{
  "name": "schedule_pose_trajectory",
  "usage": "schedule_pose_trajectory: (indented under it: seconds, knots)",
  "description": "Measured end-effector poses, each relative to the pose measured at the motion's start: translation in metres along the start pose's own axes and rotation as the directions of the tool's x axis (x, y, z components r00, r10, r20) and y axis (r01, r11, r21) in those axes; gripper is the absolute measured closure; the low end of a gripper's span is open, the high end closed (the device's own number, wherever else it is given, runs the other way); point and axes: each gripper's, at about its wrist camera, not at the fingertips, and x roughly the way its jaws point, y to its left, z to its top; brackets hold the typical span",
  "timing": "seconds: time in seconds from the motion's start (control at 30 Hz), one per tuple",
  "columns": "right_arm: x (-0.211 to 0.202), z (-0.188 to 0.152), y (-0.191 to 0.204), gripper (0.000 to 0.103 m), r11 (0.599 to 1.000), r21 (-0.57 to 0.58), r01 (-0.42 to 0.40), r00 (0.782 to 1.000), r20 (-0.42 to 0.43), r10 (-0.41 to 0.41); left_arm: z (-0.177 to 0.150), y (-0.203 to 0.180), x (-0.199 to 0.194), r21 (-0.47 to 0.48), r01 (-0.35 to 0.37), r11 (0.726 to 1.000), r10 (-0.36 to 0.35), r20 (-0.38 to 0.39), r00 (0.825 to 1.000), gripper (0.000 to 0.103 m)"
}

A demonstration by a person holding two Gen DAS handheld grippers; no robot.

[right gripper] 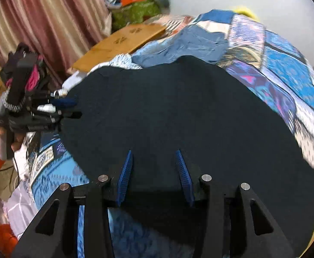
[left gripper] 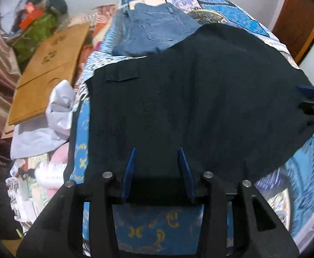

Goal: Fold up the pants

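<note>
Dark navy pants (left gripper: 200,99) lie spread on a blue patterned bedspread (left gripper: 152,232); a pocket flap (left gripper: 122,76) shows at their left. My left gripper (left gripper: 158,152) is open, its blue pads straddling the near edge of the pants. My right gripper (right gripper: 153,154) is open too, over the near edge of the same pants (right gripper: 178,111). The right gripper shows at the right edge of the left wrist view (left gripper: 311,99). The left gripper shows at the left of the right wrist view (right gripper: 68,107), at the fabric's edge.
Folded blue jeans (left gripper: 157,34) lie beyond the dark pants. A brown cardboard sheet (left gripper: 49,68), white cloth (left gripper: 49,120) and a cluttered pile (left gripper: 38,17) sit left of the bed. A striped curtain (right gripper: 38,21) hangs behind. A wooden door (left gripper: 296,25) is far right.
</note>
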Motion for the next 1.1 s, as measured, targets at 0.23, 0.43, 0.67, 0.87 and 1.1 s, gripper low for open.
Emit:
schedule_pose_trajectory:
  seconds: [0.23, 0.43, 0.67, 0.87, 1.1]
  knots:
    - [-0.025, -0.031, -0.016, 0.064, 0.992, 0.122, -0.036, 0.998, 0.062, 0.028, -0.024, 0.006, -0.014, -0.055, -0.009, 0.998, 0.011, 0.027, 1.000, 0.056]
    - [-0.048, -0.051, -0.028, 0.064, 0.989, 0.146, 0.032, 0.998, 0.046, -0.039, -0.023, -0.003, -0.028, 0.033, -0.111, 0.993, 0.111, 0.021, 0.994, 0.054]
    - [-0.093, -0.093, -0.079, 0.056, 0.935, 0.318, 0.158, 0.977, 0.088, -0.196, 0.014, -0.010, -0.061, 0.015, -0.092, 0.996, 0.091, 0.065, 0.994, 0.053]
    - [-0.121, -0.123, -0.128, 0.055, 0.837, 0.512, 0.192, 0.949, 0.120, -0.291, 0.057, -0.066, -0.069, 0.085, -0.014, 0.996, 0.002, 0.139, 0.990, 0.043]
    - [-0.137, -0.165, -0.166, 0.047, 0.694, 0.667, 0.272, 0.903, 0.072, -0.423, 0.097, -0.143, -0.027, 0.144, 0.109, 0.984, -0.117, 0.049, 0.992, 0.043]
